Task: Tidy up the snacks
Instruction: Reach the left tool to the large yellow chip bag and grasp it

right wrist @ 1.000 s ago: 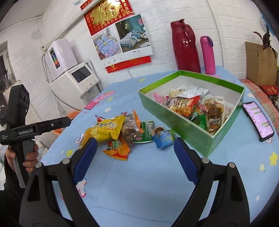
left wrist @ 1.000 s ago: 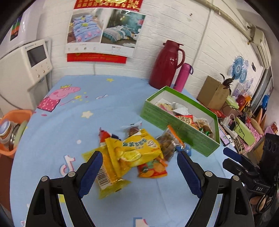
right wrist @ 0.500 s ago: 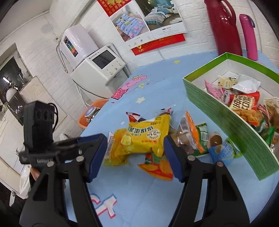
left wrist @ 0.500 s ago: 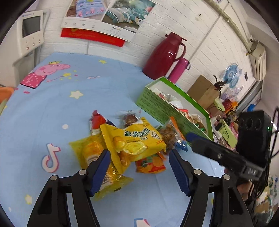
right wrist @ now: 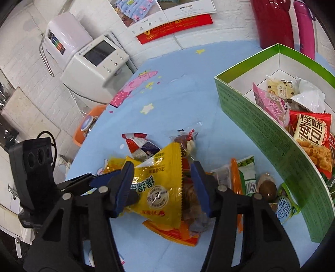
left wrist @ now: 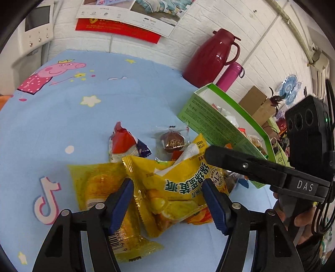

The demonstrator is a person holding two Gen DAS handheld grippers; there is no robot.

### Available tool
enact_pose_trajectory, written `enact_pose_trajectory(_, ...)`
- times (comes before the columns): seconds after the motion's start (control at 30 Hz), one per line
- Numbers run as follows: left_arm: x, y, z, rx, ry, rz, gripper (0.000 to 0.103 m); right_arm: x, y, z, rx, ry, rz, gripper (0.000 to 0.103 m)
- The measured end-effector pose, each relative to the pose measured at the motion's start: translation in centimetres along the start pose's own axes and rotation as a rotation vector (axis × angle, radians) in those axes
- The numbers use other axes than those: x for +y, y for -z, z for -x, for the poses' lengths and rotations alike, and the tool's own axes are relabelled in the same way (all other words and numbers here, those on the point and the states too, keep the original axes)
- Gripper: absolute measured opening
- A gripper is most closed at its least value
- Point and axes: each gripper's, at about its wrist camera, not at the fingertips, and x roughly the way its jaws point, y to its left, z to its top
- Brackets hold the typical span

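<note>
We are reaching both open grippers, left gripper [left wrist: 167,200] and right gripper [right wrist: 162,186], around the yellow snack bag [right wrist: 161,188] mid-frame, because it belongs in the green box [right wrist: 261,134] at right.

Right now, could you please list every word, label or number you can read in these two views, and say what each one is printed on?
"DAS": on the right gripper handle.
"怪味蚕豆": on the red packet in the green box.
"69": under the barcode of the yellow packet beneath the left gripper.
"HOME TEXTILE": on the wall poster.
The yellow snack bag, box side print and white appliance carry text too small or warped to read.
</note>
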Motion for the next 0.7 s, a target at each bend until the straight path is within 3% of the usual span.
enact_pose_trajectory(0.17, -1.1, 1.8, 0.7, 0.025, -0.001, -0.061, 0.067, 0.5, 2.0, -0.3, 0.041, 0.065, 0.064, 0.056)
enact_pose_trajectory(0.27, -1.5, 3.3, 1.4, 0.031, -0.003, -0.097, 0.063, 0.7, 4.4, 0.8, 0.043, 0.033, 0.103, 0.043)
enact_pose_trajectory(0.33, -1.6, 3.9, 1.6, 0.026, -0.01, -0.11, 0.063, 0.6, 5.8, 1.1, 0.049, 0.03, 0.113, 0.029)
enact_pose_trajectory(0.37, -1.6, 4.1, 1.8, 0.018, -0.015, -0.109, 0.064, 0.6, 6.2, 1.1, 0.051, 0.028, 0.112, 0.027)
enact_pose_trajectory(0.57, -0.5, 3.9, 2.5, 0.0, -0.015, -0.017, 0.069, -0.3, 7.8, 2.2, 0.028, 0.001, 0.064, 0.025)
enact_pose_trajectory(0.7, 0.0, 2.5, 1.5, -0.01, -0.038, 0.007, 0.071, -0.6, 7.4, 2.5, -0.001, -0.041, 0.029, 0.032)
